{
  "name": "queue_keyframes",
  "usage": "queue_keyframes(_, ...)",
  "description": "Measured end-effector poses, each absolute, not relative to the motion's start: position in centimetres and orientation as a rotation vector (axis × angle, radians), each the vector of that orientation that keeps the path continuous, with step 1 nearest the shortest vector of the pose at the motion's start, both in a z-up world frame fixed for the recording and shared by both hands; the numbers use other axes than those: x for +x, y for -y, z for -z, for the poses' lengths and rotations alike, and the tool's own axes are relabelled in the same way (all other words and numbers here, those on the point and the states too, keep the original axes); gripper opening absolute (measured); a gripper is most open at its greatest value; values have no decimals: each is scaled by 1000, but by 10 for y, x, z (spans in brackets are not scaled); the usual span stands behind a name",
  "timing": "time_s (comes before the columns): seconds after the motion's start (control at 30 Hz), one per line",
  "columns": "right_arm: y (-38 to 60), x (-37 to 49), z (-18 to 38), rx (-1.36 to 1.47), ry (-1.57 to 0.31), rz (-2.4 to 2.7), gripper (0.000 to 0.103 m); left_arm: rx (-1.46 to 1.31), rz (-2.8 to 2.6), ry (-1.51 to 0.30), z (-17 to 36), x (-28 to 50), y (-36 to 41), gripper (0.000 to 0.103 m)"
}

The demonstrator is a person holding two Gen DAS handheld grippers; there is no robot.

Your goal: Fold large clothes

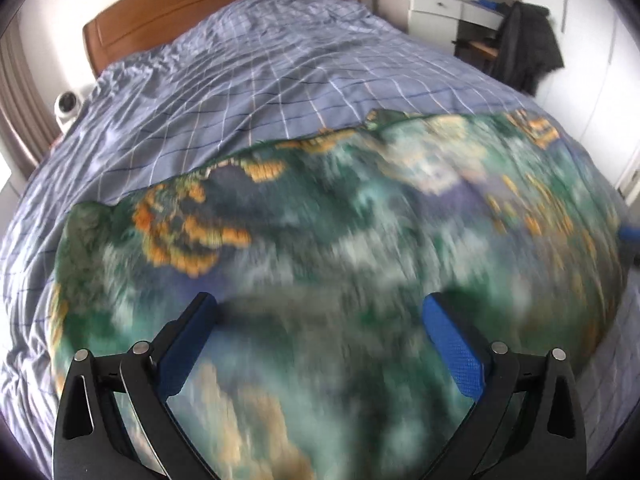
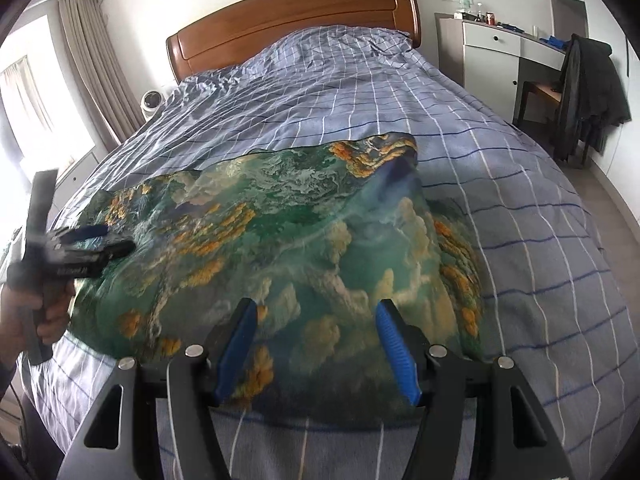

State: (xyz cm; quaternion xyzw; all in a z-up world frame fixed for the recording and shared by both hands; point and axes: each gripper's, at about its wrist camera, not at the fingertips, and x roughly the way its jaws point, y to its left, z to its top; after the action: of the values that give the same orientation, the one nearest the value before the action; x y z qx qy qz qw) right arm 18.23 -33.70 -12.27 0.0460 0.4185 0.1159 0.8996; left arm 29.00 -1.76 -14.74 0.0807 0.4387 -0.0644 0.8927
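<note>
A large garment (image 2: 304, 240) printed in green, blue and orange lies spread across the foot end of the bed (image 2: 500, 184), on top of the blue checked cover. Its far edge runs across the bed roughly halfway up, and its near edge stops just short of the bed's foot edge in the right wrist view. The cloth is folded over on itself, with one diagonal fold line running from its far right corner down toward the middle.

The left gripper (image 1: 318, 312) points forward over the garment toward the headboard (image 1: 224, 4), its blue-padded fingers (image 1: 452, 344) spread wide with nothing between them. The cloth under it is blurred in the left wrist view. In the right wrist view the same gripper (image 2: 116, 238) shows at the left edge of the bed, lying level over the garment's left side, with the person's left hand (image 2: 44, 312) wrapped round its handle below. Whether it touches the cloth cannot be told.

The right gripper (image 2: 316, 308) hangs over the near edge of the garment, aimed up the bed, tilted slightly down. Its fingers (image 2: 394, 344) are parted wide and grip nothing; the cloth lies beneath and between them.

Past the bed's right edge stand a white cabinet (image 2: 492, 56) and a chair with a dark coat (image 2: 592, 96) draped on it. A small white fan (image 2: 154, 102) sits beside the head of the bed on the left, near the curtain (image 2: 96, 64).
</note>
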Motion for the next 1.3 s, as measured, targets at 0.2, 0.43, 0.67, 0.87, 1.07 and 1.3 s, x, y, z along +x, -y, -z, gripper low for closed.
queue_keyframes(0.2,351,154,121,143,-855,-226,63,228,112,-864,142,257,24,102)
queue_keyframes(0.43,366,129,135,213,-890,-193,63,256,94,-834,142,231,32,102)
queue_keyframes(0.67,372,113,139,257,-887,-187,63,234,144,-828,132,228,46,102)
queue_keyframes(0.87,368,111,137,278,-883,-186,63,206,140,-899,161,239,49,103)
queue_keyframes(1.07,367,109,141,287,-894,-184,63,215,166,-920,154,235,46,102)
queue_keyframes(1.3,380,106,143,349,-887,-145,65,214,290,-865,136,208,67,102)
